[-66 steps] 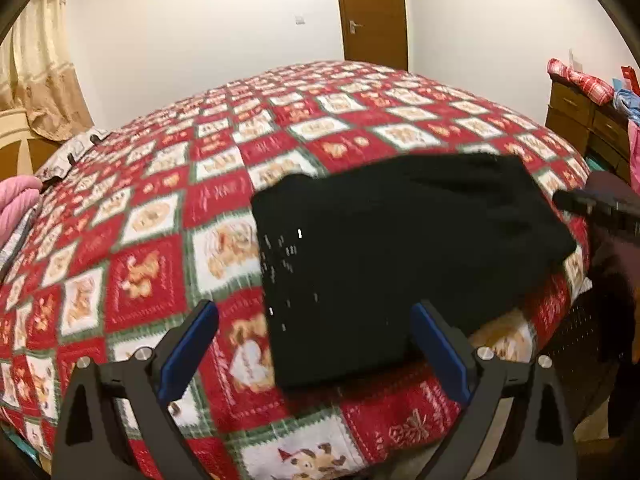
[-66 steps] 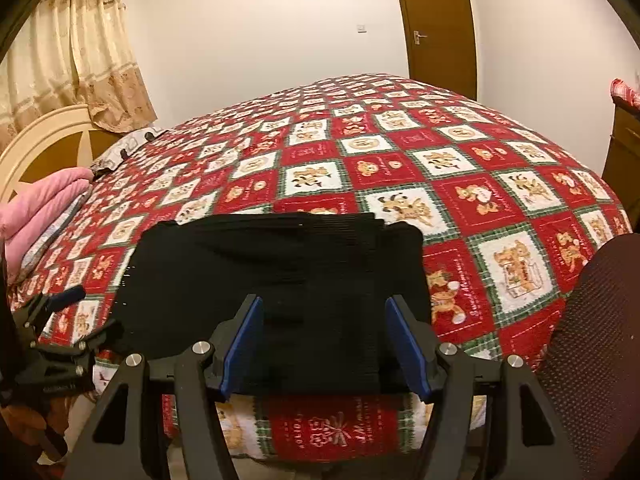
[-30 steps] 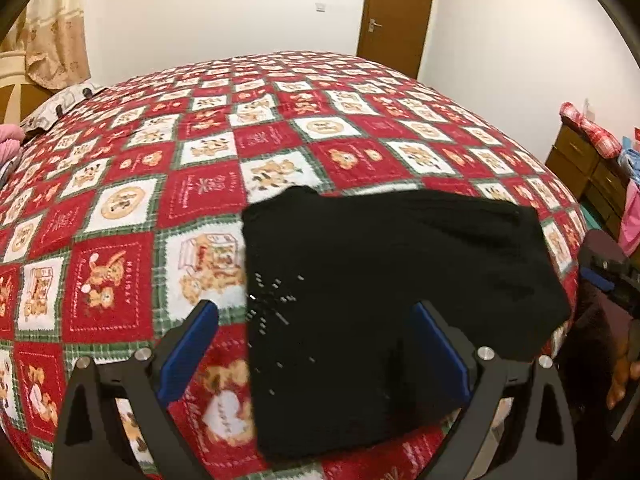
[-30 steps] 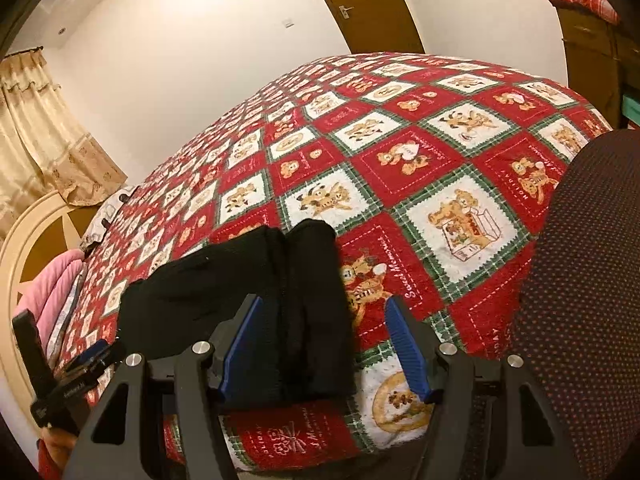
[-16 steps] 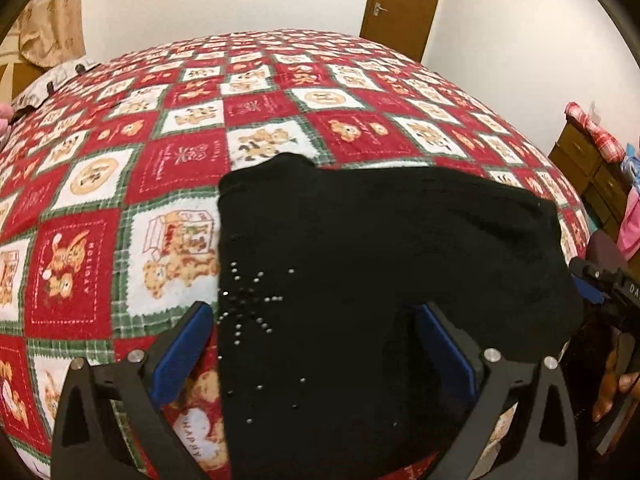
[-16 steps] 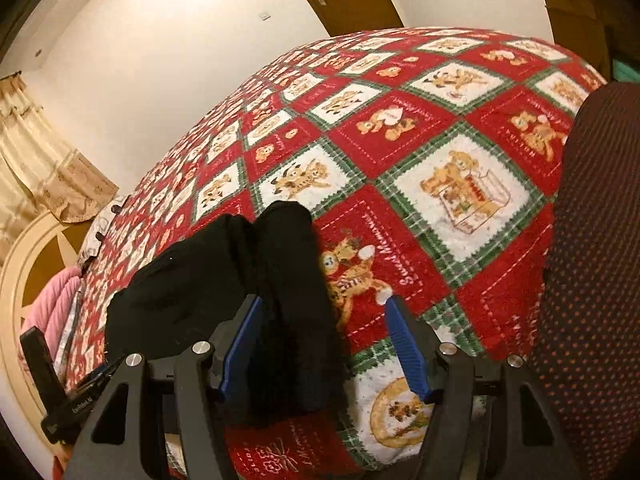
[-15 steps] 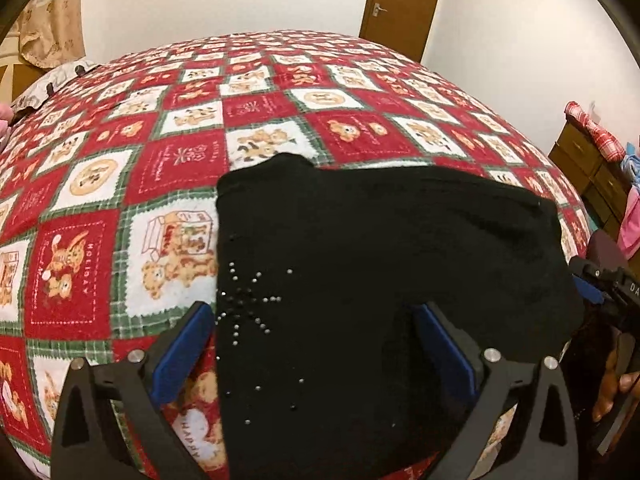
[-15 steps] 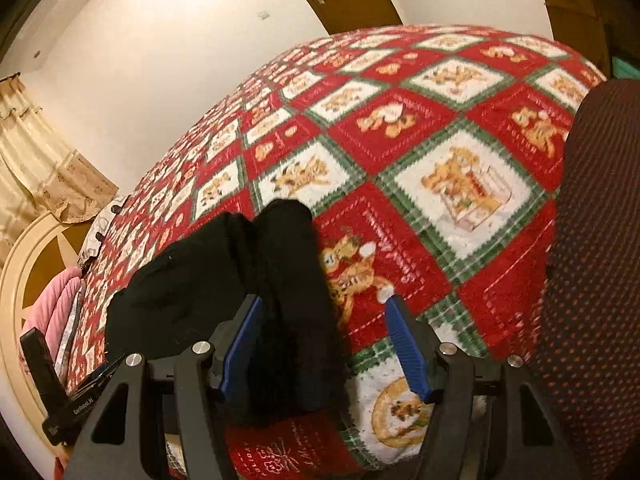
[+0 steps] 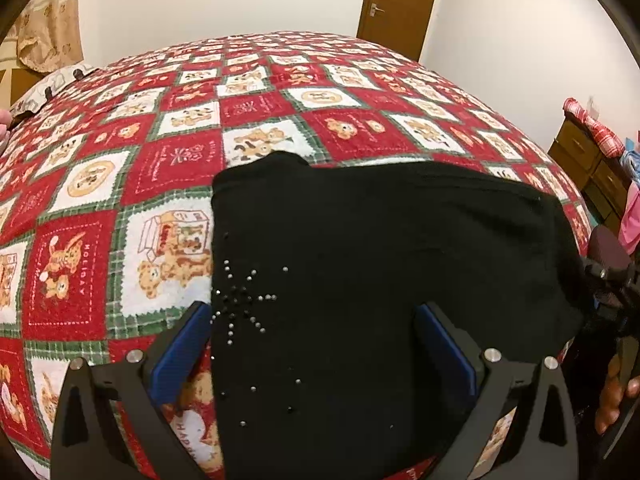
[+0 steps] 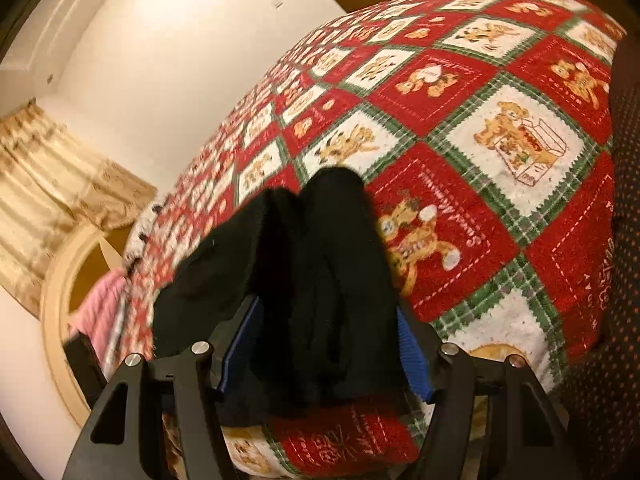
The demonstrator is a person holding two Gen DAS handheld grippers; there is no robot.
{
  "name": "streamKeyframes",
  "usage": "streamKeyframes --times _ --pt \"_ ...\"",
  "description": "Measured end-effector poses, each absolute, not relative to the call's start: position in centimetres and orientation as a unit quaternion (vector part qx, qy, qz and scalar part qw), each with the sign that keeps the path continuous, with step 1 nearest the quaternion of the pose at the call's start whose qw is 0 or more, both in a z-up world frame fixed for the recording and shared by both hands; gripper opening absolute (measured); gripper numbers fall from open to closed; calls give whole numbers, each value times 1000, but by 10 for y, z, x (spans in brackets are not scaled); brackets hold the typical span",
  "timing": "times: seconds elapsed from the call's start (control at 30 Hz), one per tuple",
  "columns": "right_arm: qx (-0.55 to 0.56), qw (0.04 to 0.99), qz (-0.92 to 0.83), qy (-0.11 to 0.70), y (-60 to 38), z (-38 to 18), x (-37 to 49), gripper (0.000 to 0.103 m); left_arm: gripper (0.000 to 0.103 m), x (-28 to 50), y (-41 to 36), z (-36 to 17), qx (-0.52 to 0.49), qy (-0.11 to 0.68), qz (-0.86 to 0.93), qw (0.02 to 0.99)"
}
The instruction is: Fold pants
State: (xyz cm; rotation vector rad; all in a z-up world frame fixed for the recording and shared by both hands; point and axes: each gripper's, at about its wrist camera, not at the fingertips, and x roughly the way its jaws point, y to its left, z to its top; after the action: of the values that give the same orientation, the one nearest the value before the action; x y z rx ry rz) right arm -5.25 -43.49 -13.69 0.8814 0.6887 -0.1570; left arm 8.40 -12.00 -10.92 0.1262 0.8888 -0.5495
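Around the bed (image 9: pixel 160 168) we note a brown door (image 9: pixel 396 0) at 12 o'clock and a wooden dresser (image 9: pixel 588 164) at 3 o'clock. The black pants (image 9: pixel 380 280) lie folded on the patchwork bedspread (image 10: pixel 480 140); their near edge is cut off. Our left gripper (image 9: pixel 312 344) hovers with fingers (image 9: pixel 180 344) wide apart. Our right gripper (image 10: pixel 320 344) straddles the pants' end; contact is unclear.

A bed (image 9: pixel 168 160) under a red, white and green teddy-bear quilt (image 10: pixel 500 152) carries folded black pants (image 9: pixel 380 280) at its 5 o'clock edge, rhinestones facing up.
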Motion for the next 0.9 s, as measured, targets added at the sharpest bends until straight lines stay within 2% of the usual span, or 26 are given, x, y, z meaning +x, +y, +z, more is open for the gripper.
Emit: streamKeyframes --times 0.17,0.23,0.4,0.53,0.7,0.9 --pt "437 835 -66 328 -439 -146 -52 66 103 83 -120 -109 58 425 -265 863" --pt "400 849 -61 341 -425 -140 -47 69 103 84 -120 -109 58 427 -265 863" --pt "300 881 -53 361 -393 -125 -37 69 103 84 -121 -109 61 426 -267 862" --pt "264 885 -69 377 -389 -131 -29 72 103 83 -120 -109 61 425 -270 862" --pt "300 877 -57 372 -400 -135 -36 74 103 84 -118 -108 62 426 -278 859" --pt "451 836 -14 313 -435 -149 -53 74 103 85 -114 -107 55 426 -294 854"
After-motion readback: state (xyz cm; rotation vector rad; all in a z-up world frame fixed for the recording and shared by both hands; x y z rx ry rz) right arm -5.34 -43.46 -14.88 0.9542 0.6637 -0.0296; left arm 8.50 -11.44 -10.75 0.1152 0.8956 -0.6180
